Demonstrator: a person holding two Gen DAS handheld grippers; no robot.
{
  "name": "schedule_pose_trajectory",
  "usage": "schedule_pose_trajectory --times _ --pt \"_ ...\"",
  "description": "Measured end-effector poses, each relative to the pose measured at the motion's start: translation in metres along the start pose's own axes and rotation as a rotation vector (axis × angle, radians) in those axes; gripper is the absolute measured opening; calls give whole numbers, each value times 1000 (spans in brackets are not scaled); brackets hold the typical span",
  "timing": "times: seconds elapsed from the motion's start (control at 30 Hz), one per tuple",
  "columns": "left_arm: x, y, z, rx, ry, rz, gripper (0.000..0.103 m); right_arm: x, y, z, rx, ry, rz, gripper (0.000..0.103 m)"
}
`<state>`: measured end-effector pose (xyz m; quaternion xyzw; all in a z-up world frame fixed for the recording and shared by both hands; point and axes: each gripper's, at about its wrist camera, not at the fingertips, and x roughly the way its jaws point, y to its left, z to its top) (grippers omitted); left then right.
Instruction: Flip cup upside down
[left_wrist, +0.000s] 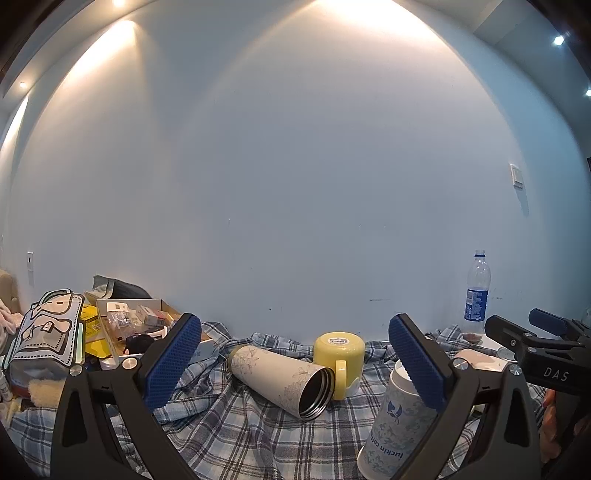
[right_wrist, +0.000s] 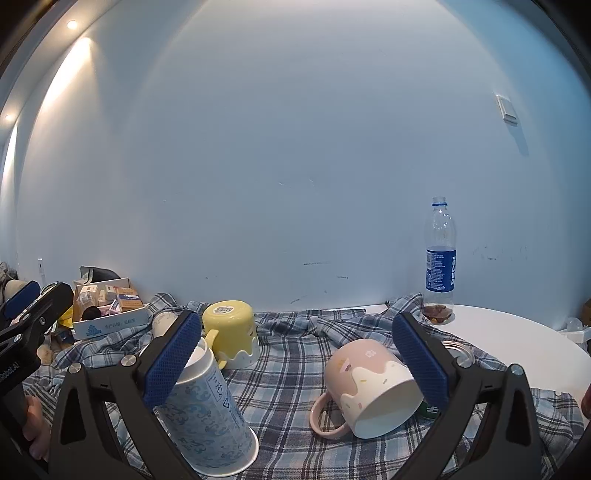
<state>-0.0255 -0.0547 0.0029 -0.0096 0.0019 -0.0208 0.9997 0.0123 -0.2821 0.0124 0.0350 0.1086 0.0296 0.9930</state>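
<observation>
A blue-patterned paper cup (right_wrist: 207, 413) stands upside down on the plaid cloth (right_wrist: 288, 387); it also shows in the left wrist view (left_wrist: 399, 417). A yellow mug (right_wrist: 231, 332) stands upside down behind it, also seen in the left wrist view (left_wrist: 340, 360). A pink and white mug (right_wrist: 373, 387) lies on its side, mouth towards me. A cream flask (left_wrist: 280, 378) lies on its side, open end towards me. My left gripper (left_wrist: 295, 363) is open and empty above the cloth. My right gripper (right_wrist: 295, 363) is open and empty, with the pink mug between its fingers.
A plastic Pepsi bottle (right_wrist: 439, 258) stands on the white round table (right_wrist: 517, 339) at the back right. A cardboard box (right_wrist: 107, 306) of small items and a patterned pouch (left_wrist: 48, 332) sit at the left. A metal lid (right_wrist: 458, 352) lies behind the right finger.
</observation>
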Motion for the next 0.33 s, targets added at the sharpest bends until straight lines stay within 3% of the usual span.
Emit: schedule_pose_trajectory --times 0.33 --pt "1 -1 1 3 3 1 103 1 0 0 0 5 1 103"
